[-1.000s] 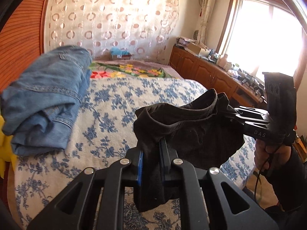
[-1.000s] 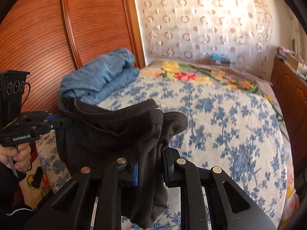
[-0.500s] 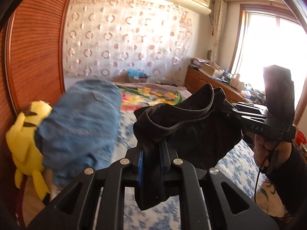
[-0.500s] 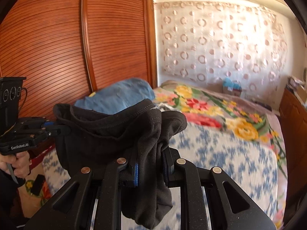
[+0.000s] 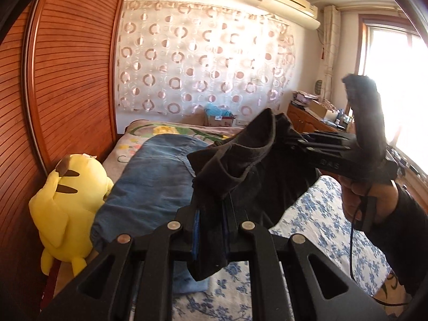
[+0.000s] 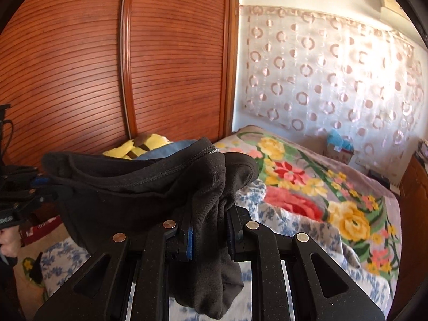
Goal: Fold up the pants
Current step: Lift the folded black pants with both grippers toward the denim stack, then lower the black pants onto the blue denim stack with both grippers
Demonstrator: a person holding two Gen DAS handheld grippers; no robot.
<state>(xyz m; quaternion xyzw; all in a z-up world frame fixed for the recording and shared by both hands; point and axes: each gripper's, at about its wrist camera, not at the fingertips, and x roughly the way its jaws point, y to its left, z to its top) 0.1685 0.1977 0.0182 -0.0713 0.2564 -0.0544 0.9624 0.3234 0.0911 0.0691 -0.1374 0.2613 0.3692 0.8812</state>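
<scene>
While both tools were raised above the bed (image 5: 315, 222), the black pants (image 5: 248, 165) hung bunched between them, clear of the blue-flowered cover. The left gripper (image 5: 210, 230) had its blue-padded fingers pressed onto a fold of the dark cloth, and the right gripper (image 6: 208, 235) pinched another bunch of it, a tail drooping below its fingers. Folded blue jeans (image 5: 152, 184) lay on the bed beside a yellow plush toy (image 5: 69, 200), near the wooden wardrobe (image 6: 107, 61). A circle-patterned curtain (image 5: 203, 61) covered the far wall.

Black pants (image 5: 248, 165) hang bunched, lifted above the bed.
</scene>
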